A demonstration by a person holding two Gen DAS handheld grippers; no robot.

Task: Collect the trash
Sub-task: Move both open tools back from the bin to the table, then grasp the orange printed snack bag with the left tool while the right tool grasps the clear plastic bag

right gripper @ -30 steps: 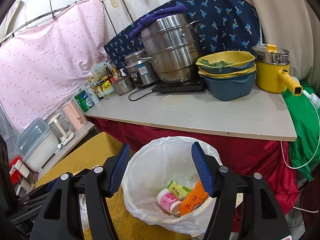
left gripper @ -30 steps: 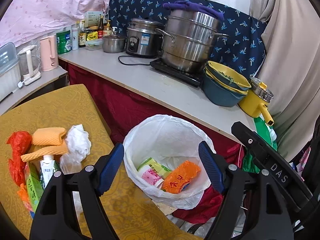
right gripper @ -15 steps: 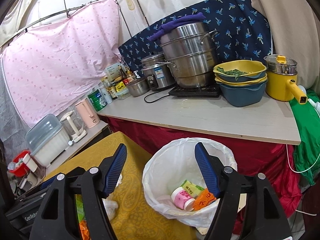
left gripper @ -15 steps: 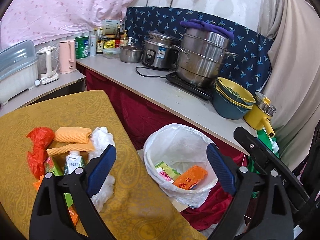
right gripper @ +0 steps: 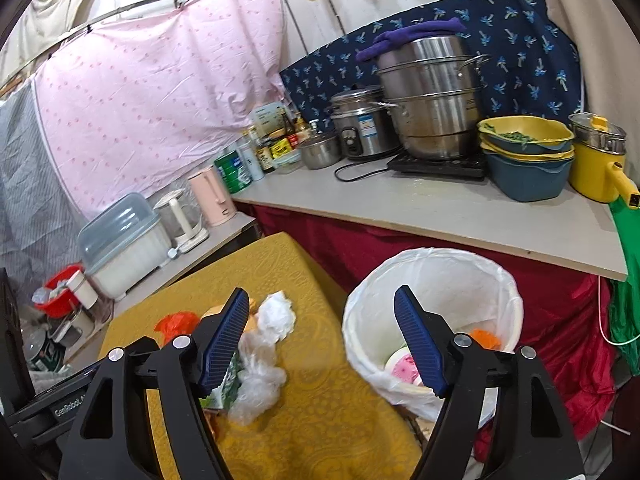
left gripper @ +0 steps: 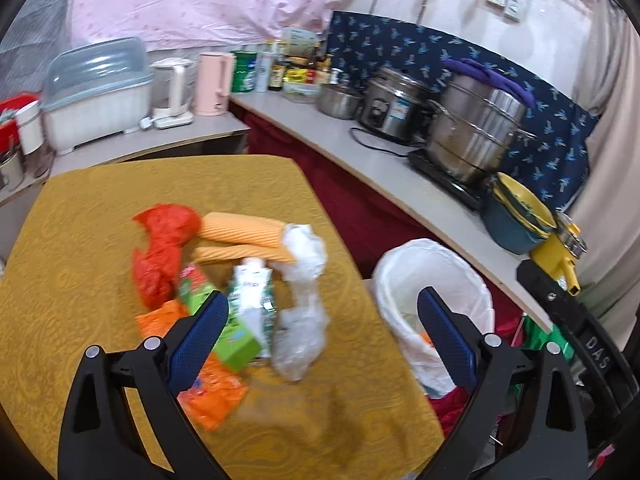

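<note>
hand-held grippers, left (left gripper: 322, 330) and right (right gripper: 320, 338), hover wide open, empty, over table (left gripper: 100, 208).

White capitals "DAS" stood on the black gripper body (left gripper: 596, 354) at the right edge of the left wrist view. In the right wrist view, "GenRobot" could be read on the black gripper body (right gripper: 66, 402) at lower left. Print on the milk carton (left gripper: 251, 294) and the condiment bottles (right gripper: 276, 144) was too blurred to read.
</note>
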